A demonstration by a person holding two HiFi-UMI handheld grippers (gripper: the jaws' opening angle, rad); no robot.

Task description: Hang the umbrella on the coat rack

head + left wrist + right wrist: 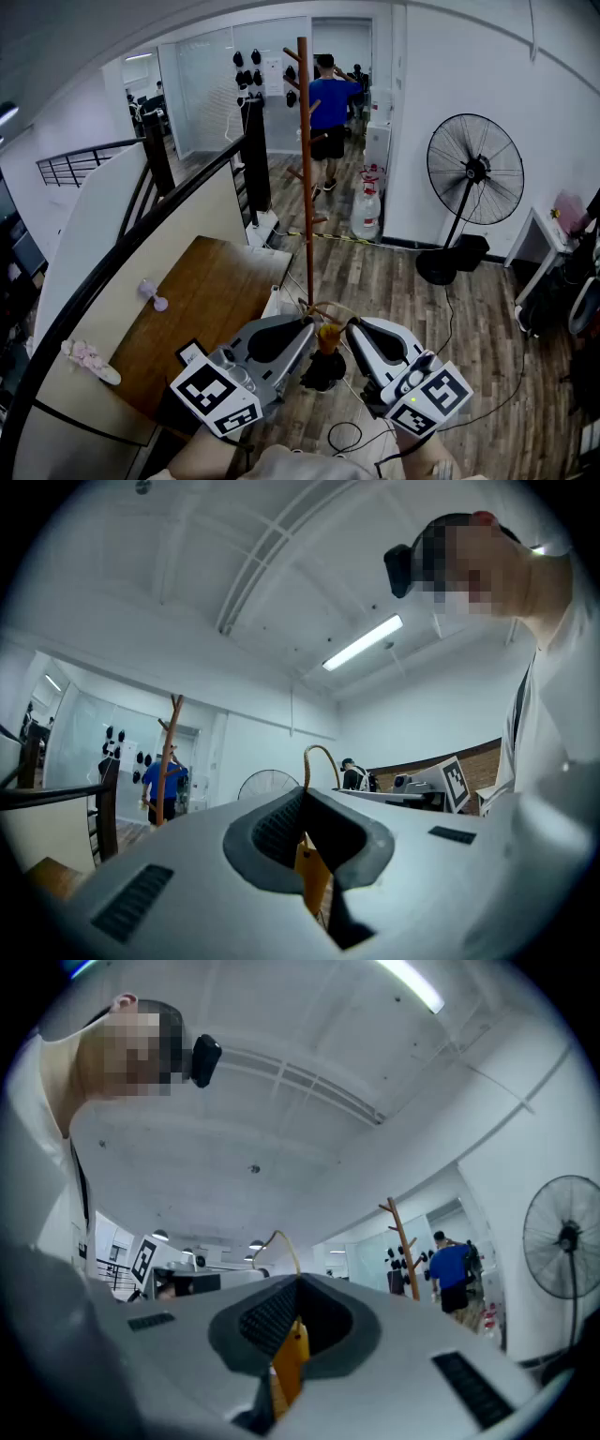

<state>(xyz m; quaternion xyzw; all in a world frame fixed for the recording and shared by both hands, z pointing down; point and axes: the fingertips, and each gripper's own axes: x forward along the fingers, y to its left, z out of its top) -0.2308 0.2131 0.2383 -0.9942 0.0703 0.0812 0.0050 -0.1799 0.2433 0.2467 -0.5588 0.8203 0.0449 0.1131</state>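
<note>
My left tongs (pixel 307 332) and right tongs (pixel 352 330) are both clamped on the umbrella (pixel 328 337) handle close in front of me, coat rack (pixel 306 169) well ahead: grasp done, carry and hang left.

Wooden coat rack (pixel 305 169), matt wooden table (pixel 216 291)

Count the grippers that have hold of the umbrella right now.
2. The left gripper is shut on the umbrella from the left, the right gripper from the right, both low in the head view. No other gripper shows.
</note>
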